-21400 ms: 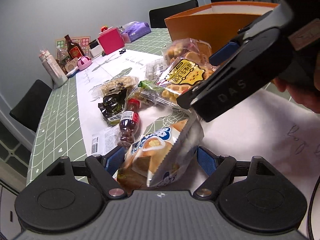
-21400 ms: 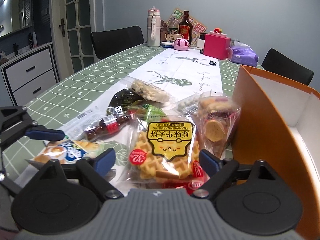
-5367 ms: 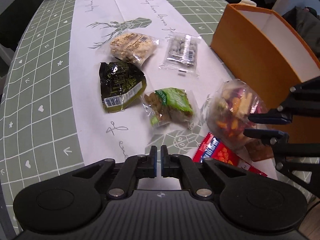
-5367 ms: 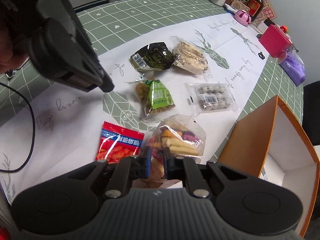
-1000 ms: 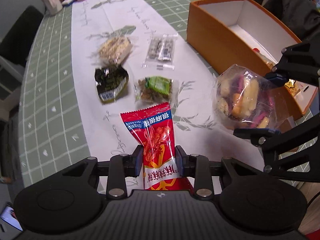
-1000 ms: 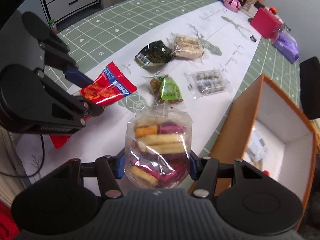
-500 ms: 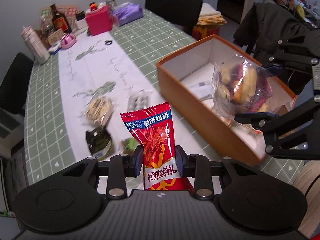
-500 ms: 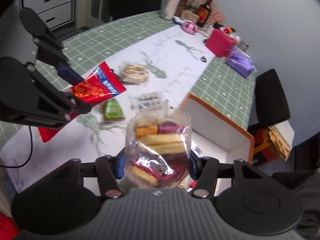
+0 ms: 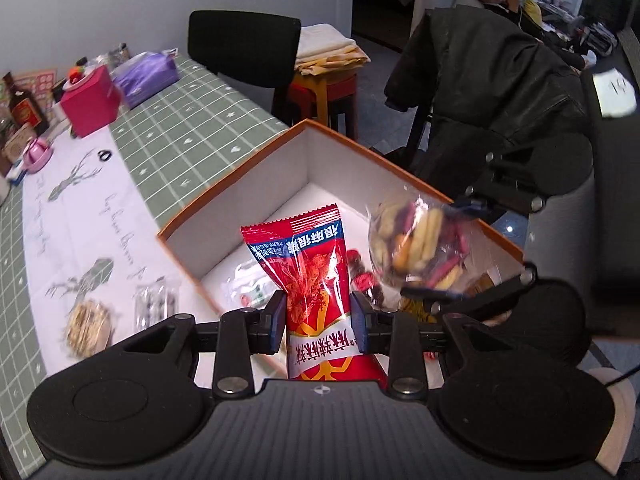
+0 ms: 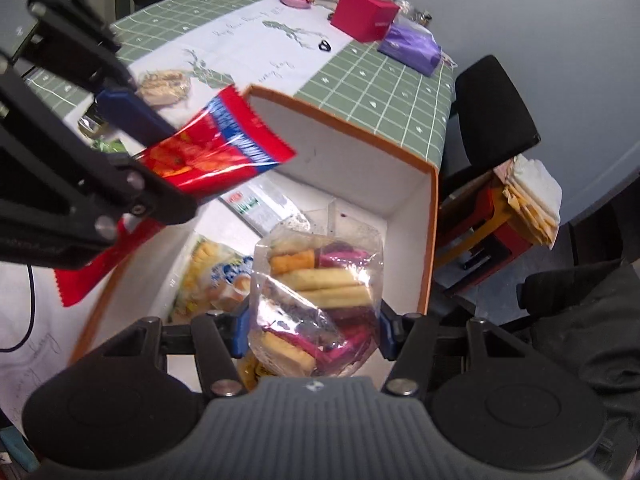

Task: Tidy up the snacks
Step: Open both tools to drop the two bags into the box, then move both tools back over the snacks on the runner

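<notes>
Left gripper [image 9: 319, 316] clenched on red packet [image 9: 310, 276], blue pads pressing both sides at mid-length; packet upright between the fingers, its serrated top edge pointing over the open box [image 9: 224, 196]; in the right wrist view the same packet juts out level above the box's near-left corner, its tail hanging down behind the left gripper's black frame.

Right gripper [image 10: 314, 330] clamped on clear bag [image 10: 316, 304] of mixed sticks, yellow, orange and purple-pink wrappers showing through; bag held over the box interior, toward the right wall; pads bear on both flanks of the bag.

Box: orange outside, white inside, standing on the green checked table [image 9: 188, 128] at its edge, beside the white runner [image 9: 80, 208]; already in it a blue-and-yellow snack pack [image 10: 212, 276] on the floor, a flat pack with green label [image 10: 256, 204] further back, and small red-wrapped items partly hidden behind the red packet in the left wrist view.

On the runner, outside the box: a pale cluster snack [image 9: 86, 326] and a clear pack of small dark pieces [image 9: 156, 306], both blurred; a bit of green wrapper [image 10: 108, 146] shows behind the left gripper in the right wrist view.

Far end of table: pink box [image 10: 366, 16], purple pack [image 10: 412, 46], bottles and small clutter, well apart from the snacks; black chair [image 9: 244, 46] beyond; dark jacket [image 9: 488, 92] draped over another chair to the right.
</notes>
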The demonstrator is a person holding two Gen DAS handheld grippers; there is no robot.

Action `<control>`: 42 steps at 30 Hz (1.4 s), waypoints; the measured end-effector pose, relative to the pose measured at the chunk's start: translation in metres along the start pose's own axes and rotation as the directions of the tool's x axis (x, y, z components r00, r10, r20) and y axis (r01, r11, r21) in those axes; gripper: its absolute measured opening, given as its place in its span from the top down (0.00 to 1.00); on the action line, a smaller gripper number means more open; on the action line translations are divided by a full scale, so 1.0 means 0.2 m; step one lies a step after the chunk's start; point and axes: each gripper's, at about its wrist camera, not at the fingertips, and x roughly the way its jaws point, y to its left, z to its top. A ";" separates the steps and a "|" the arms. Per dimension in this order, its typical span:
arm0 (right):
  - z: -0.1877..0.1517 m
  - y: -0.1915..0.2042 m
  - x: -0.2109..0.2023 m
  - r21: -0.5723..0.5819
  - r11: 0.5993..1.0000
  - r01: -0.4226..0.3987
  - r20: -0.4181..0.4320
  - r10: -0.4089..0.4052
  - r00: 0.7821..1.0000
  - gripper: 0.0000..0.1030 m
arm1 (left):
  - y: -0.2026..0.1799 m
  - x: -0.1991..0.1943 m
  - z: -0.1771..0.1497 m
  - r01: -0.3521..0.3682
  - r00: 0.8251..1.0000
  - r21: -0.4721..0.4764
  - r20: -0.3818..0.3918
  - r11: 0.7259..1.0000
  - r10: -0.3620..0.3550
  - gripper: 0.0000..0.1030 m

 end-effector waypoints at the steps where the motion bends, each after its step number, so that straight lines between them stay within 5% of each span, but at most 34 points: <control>1: -0.01 -0.01 0.02 0.001 1.000 0.000 -0.003 0.000 1.000 0.46 | -0.01 0.04 0.02 -0.005 1.000 0.005 0.002 1.000 0.005 0.64; 11: -0.03 -0.08 0.22 0.019 0.999 -0.027 -0.029 0.028 0.999 0.45 | 0.04 0.42 0.09 -0.074 0.989 -0.015 -0.127 0.997 0.071 0.64; 23: -0.04 -0.07 0.33 0.018 0.999 -0.029 -0.047 0.030 0.998 0.45 | 0.07 0.59 0.08 -0.080 0.979 -0.024 -0.190 0.996 0.074 0.59; 30: -0.04 -0.06 0.33 0.023 1.000 -0.012 -0.053 0.014 0.998 0.32 | 0.08 0.55 0.06 -0.043 0.983 -0.020 -0.178 0.999 0.039 0.44; 34: -0.04 -0.05 0.29 0.036 0.999 -0.008 -0.039 0.010 0.999 0.27 | 0.05 0.49 0.04 -0.030 0.987 -0.012 -0.156 0.999 0.028 0.28; 42: -0.03 -0.01 0.15 0.085 0.996 0.006 0.010 -0.007 1.000 0.26 | 0.07 0.26 -0.02 -0.008 0.997 -0.033 -0.083 0.999 0.006 0.27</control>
